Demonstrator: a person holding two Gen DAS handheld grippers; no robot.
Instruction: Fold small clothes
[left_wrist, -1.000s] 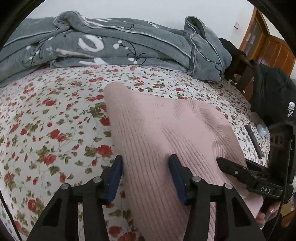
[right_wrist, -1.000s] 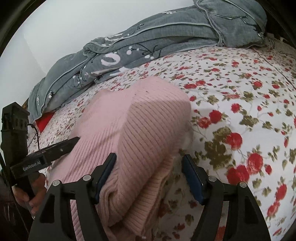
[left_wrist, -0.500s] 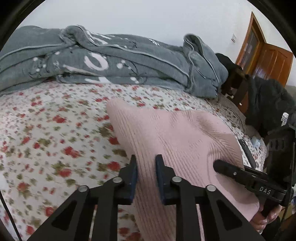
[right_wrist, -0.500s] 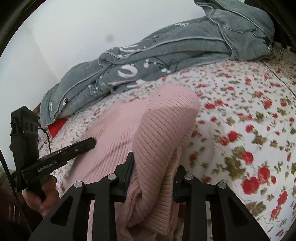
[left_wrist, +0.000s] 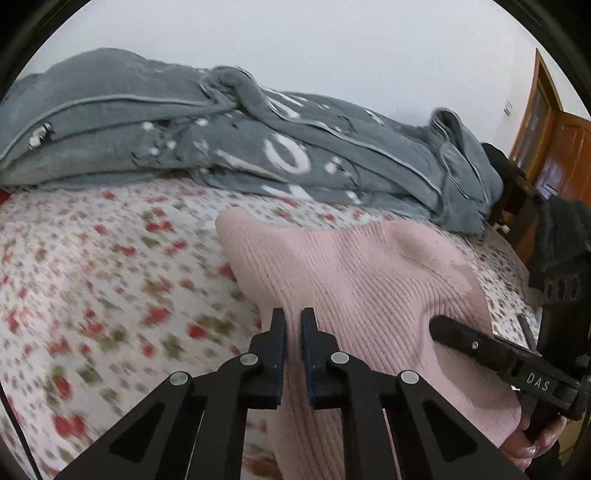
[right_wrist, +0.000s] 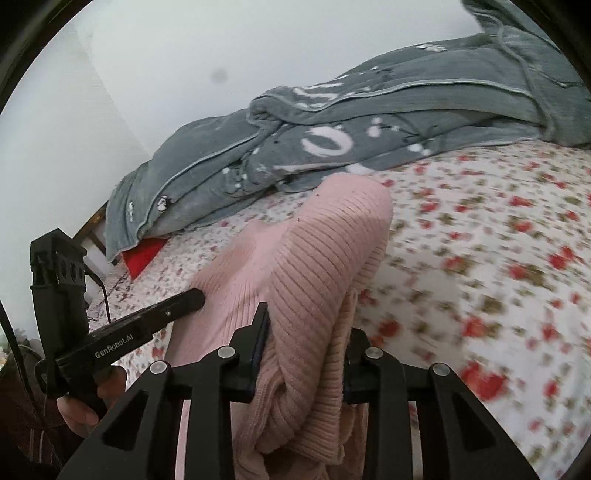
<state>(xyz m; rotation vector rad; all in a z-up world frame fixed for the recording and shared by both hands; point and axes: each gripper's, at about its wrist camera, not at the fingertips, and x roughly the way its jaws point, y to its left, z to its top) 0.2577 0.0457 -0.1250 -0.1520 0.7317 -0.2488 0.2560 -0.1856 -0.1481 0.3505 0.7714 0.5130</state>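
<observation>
A pink ribbed knit garment (left_wrist: 354, 280) lies on the floral bedsheet, its near end lifted. My left gripper (left_wrist: 293, 325) is shut on a thin fold of the pink garment at its left edge. My right gripper (right_wrist: 303, 332) is shut on a thick bunch of the same garment (right_wrist: 325, 251) at its right edge. Each gripper shows in the other's view: the right one (left_wrist: 491, 354) at the far right, the left one (right_wrist: 140, 325) at the left. The garment hangs between them, raised off the sheet near me.
A grey fleece blanket (left_wrist: 236, 140) is piled along the back of the bed against the white wall. The floral sheet (left_wrist: 92, 277) spreads out on the left. A black jacket (left_wrist: 561, 236) and wooden door (left_wrist: 554, 140) are at the right. A red item (right_wrist: 142, 254) lies under the blanket's end.
Both grippers went from open around the garment's edges to shut on it. They have since risen, lifting the near end of the garment off the sheet.
</observation>
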